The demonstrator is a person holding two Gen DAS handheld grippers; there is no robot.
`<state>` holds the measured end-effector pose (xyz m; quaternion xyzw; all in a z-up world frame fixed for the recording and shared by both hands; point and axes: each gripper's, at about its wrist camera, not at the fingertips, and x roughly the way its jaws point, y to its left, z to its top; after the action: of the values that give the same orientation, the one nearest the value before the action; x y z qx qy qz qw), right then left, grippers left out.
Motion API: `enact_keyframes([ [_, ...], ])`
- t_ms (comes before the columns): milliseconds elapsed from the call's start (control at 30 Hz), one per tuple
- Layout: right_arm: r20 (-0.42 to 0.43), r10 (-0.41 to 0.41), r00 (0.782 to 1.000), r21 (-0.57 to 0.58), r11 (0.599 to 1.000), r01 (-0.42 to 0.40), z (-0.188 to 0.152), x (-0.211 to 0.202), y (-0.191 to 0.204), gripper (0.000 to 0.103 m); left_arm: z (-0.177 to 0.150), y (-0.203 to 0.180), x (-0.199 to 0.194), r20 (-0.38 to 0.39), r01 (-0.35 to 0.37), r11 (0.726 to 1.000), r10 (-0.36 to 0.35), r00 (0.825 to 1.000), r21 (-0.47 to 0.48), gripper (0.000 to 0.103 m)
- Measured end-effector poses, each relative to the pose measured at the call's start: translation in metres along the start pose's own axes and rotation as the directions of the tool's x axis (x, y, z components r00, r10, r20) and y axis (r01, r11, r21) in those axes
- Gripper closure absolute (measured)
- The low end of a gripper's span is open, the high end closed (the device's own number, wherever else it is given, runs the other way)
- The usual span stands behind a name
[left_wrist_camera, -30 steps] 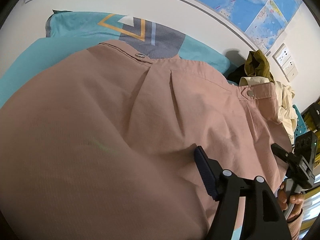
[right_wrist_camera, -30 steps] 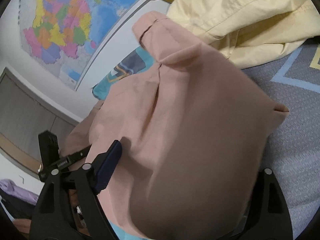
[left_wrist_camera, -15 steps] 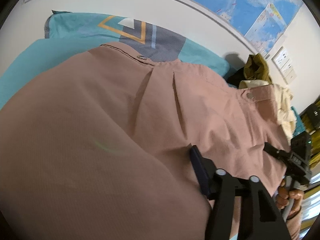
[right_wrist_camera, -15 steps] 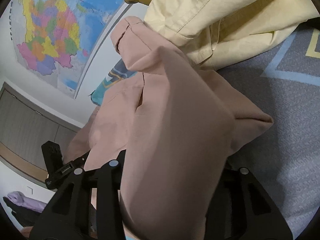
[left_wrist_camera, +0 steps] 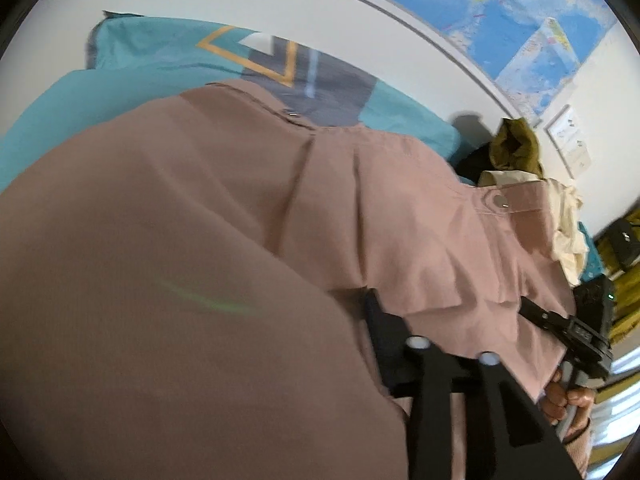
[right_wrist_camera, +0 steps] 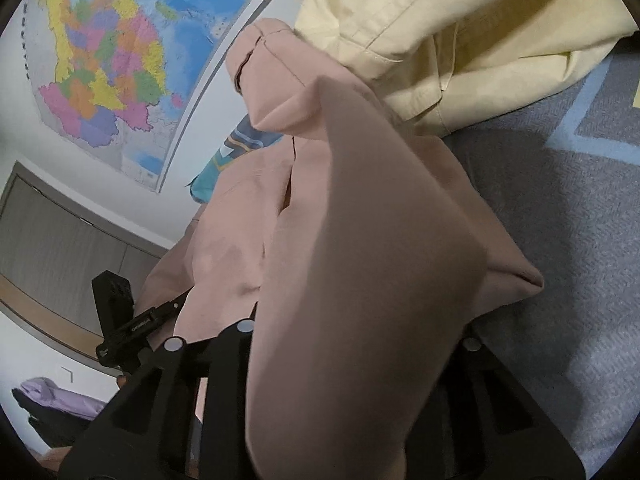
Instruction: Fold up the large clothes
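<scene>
A large dusty-pink garment (left_wrist_camera: 200, 260) with metal snap buttons lies spread over the bed and fills the left wrist view. My left gripper (left_wrist_camera: 320, 320) is closing on a raised fold of it. Only its right finger (left_wrist_camera: 380, 332) shows, its pad against the cloth; the other is under the fabric. In the right wrist view a thick bunch of the same pink garment (right_wrist_camera: 360, 260) stands between the fingers of my right gripper (right_wrist_camera: 352, 328), whose jaws are closing on it. Each gripper also shows in the other's view: the right gripper (left_wrist_camera: 568, 320), held by a hand, and the left gripper (right_wrist_camera: 128, 320).
A pale yellow garment (right_wrist_camera: 460, 32) and an olive one (left_wrist_camera: 516, 144) are piled at the pink garment's far end. The bed cover (left_wrist_camera: 120, 68) is teal with grey and orange shapes, grey (right_wrist_camera: 580, 240) on the right. A wall map (right_wrist_camera: 104, 60) hangs behind.
Both grippers' jaws have narrowed onto the pink cloth. The right one has gathered a thicker bunch that now hides its pads. The left finger has slid left against the fold.
</scene>
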<state>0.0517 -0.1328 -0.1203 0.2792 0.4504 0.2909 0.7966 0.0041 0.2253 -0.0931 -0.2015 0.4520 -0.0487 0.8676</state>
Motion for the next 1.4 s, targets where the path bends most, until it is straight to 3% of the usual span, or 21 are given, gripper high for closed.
enact_keyframes([
  [67, 0.002, -0.009, 1.000, -0.015, 1.000, 0.009, 0.000, 0.001, 0.003, 0.074, 0.000, -0.005, 0.002, 0.004, -0.028, 0.999, 0.028, 1.000, 0.021, 0.061],
  [100, 0.005, 0.001, 1.000, -0.012, 1.000, -0.001, 0.000, 0.002, 0.004, 0.079, 0.001, -0.006, 0.002, 0.006, -0.044, 0.999, 0.044, 0.999, 0.023, 0.072],
  [200, 0.021, 0.032, 0.999, -0.020, 0.999, -0.031, 0.001, -0.003, 0.014, 0.086, 0.004, -0.003, -0.002, 0.020, -0.056, 0.998, 0.056, 0.998, 0.003, 0.088],
  [467, 0.043, 0.096, 0.994, -0.199, 0.976, -0.086, 0.030, -0.012, 0.092, 0.089, 0.044, 0.000, -0.045, 0.091, -0.029, 0.999, 0.025, 0.996, 0.043, 0.093],
  [633, 0.044, 0.138, 0.989, -0.293, 0.949, -0.119, 0.069, 0.007, 0.144, 0.090, 0.087, 0.008, -0.075, 0.165, -0.102, 0.992, 0.090, 0.982, 0.069, 0.093],
  [800, 0.056, 0.211, 0.976, -0.372, 0.911, -0.176, 0.114, 0.044, 0.208, 0.090, 0.141, 0.033, -0.109, 0.260, -0.216, 0.975, 0.195, 0.945, 0.052, 0.093],
  [1067, 0.021, 0.350, 0.936, -0.432, 0.848, -0.307, 0.150, 0.147, 0.285, 0.090, 0.212, 0.108, -0.158, 0.404, -0.374, 0.925, 0.365, 0.839, -0.059, 0.093],
  [1167, -0.058, 0.347, 0.936, -0.392, 0.854, -0.341, 0.137, 0.204, 0.280, 0.090, 0.215, 0.162, -0.147, 0.386, -0.413, 0.902, 0.427, 0.818, -0.121, 0.093],
  [1233, -0.147, 0.303, 0.942, -0.357, 0.872, -0.336, 0.119, 0.249, 0.268, 0.090, 0.213, 0.198, -0.124, 0.332, -0.452, 0.877, 0.480, 0.812, -0.163, 0.093],
  [1333, -0.283, 0.228, 0.932, -0.270, 0.913, -0.306, 0.088, 0.304, 0.239, 0.089, 0.197, 0.252, -0.074, 0.171, -0.503, 0.840, 0.536, 0.827, -0.202, 0.093],
  [1400, -0.323, 0.233, 0.917, -0.229, 0.921, -0.314, 0.074, 0.314, 0.221, 0.085, 0.187, 0.273, -0.058, 0.132, -0.491, 0.840, 0.527, 0.840, -0.232, 0.093],
])
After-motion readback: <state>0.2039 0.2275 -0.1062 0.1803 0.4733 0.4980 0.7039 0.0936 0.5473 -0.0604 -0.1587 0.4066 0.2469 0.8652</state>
